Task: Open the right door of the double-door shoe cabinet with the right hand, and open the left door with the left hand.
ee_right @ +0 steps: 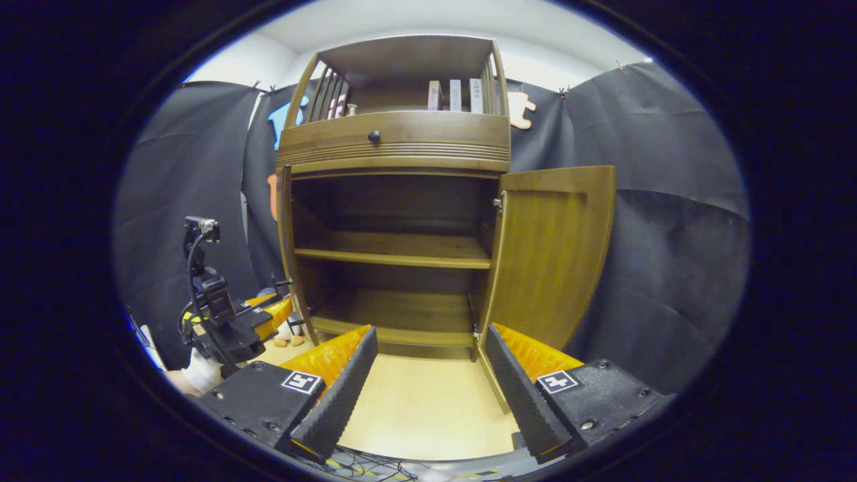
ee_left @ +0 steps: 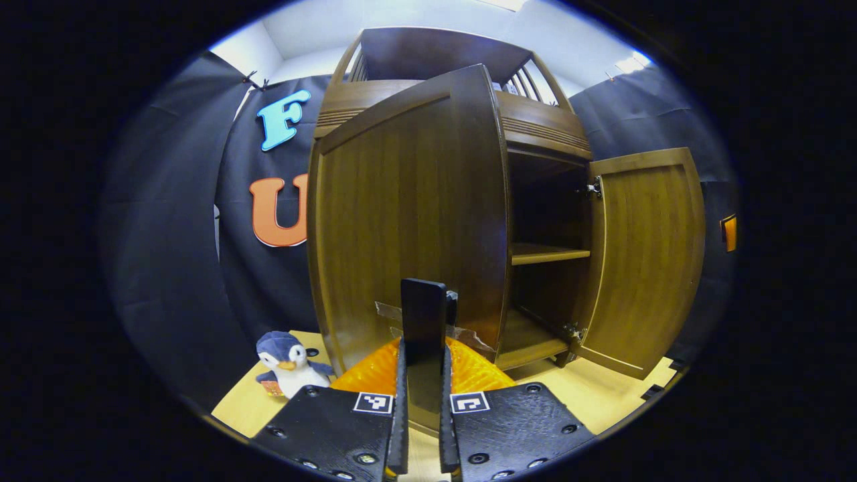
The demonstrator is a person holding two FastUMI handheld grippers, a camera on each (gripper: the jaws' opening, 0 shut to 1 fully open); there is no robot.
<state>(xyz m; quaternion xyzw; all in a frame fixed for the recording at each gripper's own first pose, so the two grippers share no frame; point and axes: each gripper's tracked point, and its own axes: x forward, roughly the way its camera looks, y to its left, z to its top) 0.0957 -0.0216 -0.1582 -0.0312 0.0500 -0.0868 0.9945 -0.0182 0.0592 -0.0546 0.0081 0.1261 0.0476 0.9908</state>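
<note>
While the left tool [ee_left: 423, 314] clamps the left door's [ee_left: 408, 221] handle [ee_left: 424, 321], hiding it; the right tool [ee_right: 428, 375] gapes.

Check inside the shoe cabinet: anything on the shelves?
Shoe cabinet interior: middle shelf and bottom shelf look bare. Back is dark; the left gripper view has the left door covering part.
</note>
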